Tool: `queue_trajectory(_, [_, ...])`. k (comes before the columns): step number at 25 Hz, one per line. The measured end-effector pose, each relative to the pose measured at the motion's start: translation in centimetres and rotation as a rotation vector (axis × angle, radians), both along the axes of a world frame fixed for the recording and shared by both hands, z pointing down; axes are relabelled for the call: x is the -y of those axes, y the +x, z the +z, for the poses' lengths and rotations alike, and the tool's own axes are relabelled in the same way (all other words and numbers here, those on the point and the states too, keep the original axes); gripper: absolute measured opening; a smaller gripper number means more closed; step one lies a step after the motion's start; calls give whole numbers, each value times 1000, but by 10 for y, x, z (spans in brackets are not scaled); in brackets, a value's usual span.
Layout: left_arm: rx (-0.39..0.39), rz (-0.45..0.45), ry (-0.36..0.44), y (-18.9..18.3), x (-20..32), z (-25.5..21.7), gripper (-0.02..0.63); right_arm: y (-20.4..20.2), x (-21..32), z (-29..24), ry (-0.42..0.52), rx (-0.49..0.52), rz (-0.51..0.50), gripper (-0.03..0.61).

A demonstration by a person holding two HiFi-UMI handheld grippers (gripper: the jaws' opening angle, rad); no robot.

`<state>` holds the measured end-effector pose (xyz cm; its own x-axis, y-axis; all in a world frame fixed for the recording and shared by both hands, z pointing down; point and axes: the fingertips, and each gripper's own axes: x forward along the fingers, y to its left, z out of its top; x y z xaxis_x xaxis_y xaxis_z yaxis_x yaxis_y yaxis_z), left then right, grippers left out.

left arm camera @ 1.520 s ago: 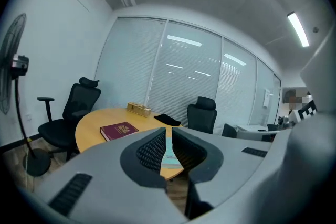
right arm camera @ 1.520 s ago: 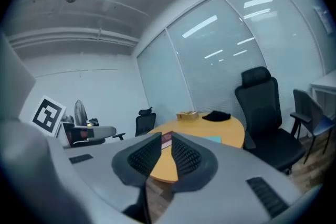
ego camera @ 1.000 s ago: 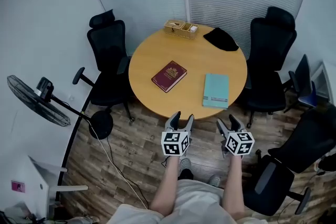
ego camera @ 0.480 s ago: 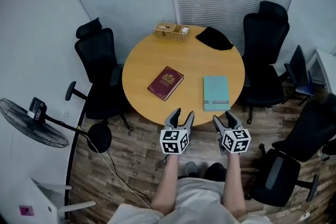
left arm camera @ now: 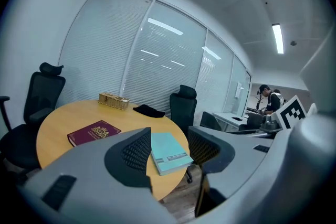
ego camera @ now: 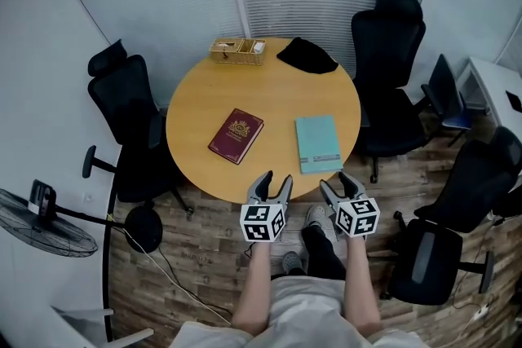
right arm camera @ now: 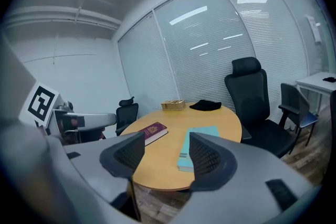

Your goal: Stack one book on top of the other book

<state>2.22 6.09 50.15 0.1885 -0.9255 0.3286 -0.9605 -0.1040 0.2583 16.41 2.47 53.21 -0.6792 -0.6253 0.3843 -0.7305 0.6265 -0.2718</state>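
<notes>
Both books lie flat and well apart on the round desk (ego camera: 189, 85), neither lifted, so the step in hand looks like the reach in. The left tongs (ego camera: 272, 183) hang just short of the desk's near edge, jaws apart and empty. The maroon book (ego camera: 236, 135) lies ahead of them, turned askew. The right tongs (ego camera: 338, 183), likewise spread with nothing between them, face the teal book (ego camera: 317, 143), which sits close to the near edge.

The teal book seems the easier pick. A jaw could slip under its nearest corner, pinch cover and pages together, carry it level across, and turn it to match the maroon book before setting down. The left tongs could steady the maroon book against sliding on the smooth top.

Off to the left stand a floor fan (ego camera: 49, 222) and a black chair (ego camera: 122, 106). At the desk's far edge sit a small basket (ego camera: 236, 50) and a dark cloth (ego camera: 306, 55), both well clear of the carry. More office chairs (ego camera: 390, 65) crowd the right. Nothing lies between the books.
</notes>
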Motion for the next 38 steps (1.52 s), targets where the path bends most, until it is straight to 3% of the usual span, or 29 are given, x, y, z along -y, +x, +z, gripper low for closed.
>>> queue_trajectory(8, [-9,31,-29,0,40,15,235,-1,39,16,-25,-16,-9,268])
queue_trajectory(18, [6,61,-55,-8,136,18,235,-6,135,17,-45,7,17,267])
queue_trajectory(24, [10,34,-54,-14,191,15,233,-6,193,12,-40,31,31,267])
queue_trajectory(38, [-43,-36,-250,-3,254,119,232,5,250,117,-224,-56,7,267])
